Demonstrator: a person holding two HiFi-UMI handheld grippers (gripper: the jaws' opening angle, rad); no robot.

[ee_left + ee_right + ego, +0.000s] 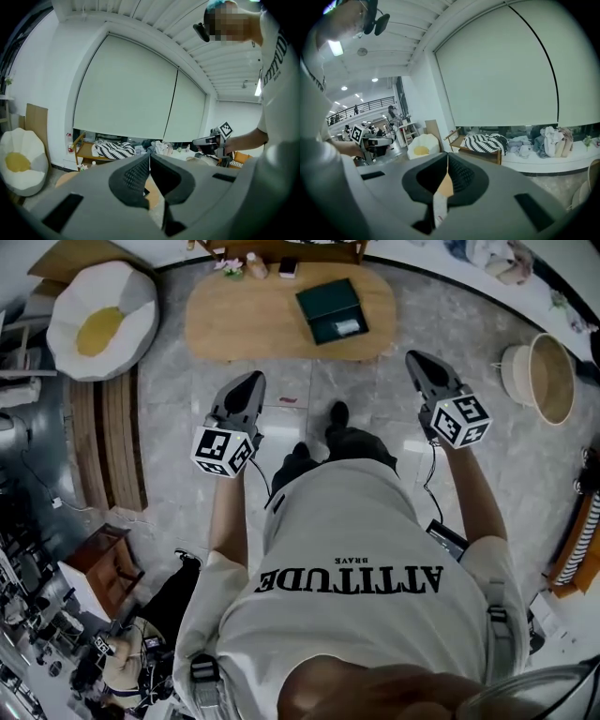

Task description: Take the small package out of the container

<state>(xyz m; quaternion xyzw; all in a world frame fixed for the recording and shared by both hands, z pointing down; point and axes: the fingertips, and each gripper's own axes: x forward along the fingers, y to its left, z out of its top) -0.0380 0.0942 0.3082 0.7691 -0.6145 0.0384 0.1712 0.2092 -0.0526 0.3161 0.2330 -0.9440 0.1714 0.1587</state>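
Closest in, white shirt [356, 549]. At twelve o'clock on the desk [234, 324]: open container [331, 310], what looks like the pale small package [348, 326] toward its five o'clock corner. Well short of it, left claw [249, 382] and right claw [419, 362], both pressed together, empty. Best to spread one claw before reaching in and steady the container with the other.

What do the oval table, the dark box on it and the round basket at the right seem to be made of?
The oval table looks like wood, matte: light brown top. The dark box may be cardboard or plastic, smooth dark green. The round basket seems woven fibre or bamboo: tan inside, pale rim.
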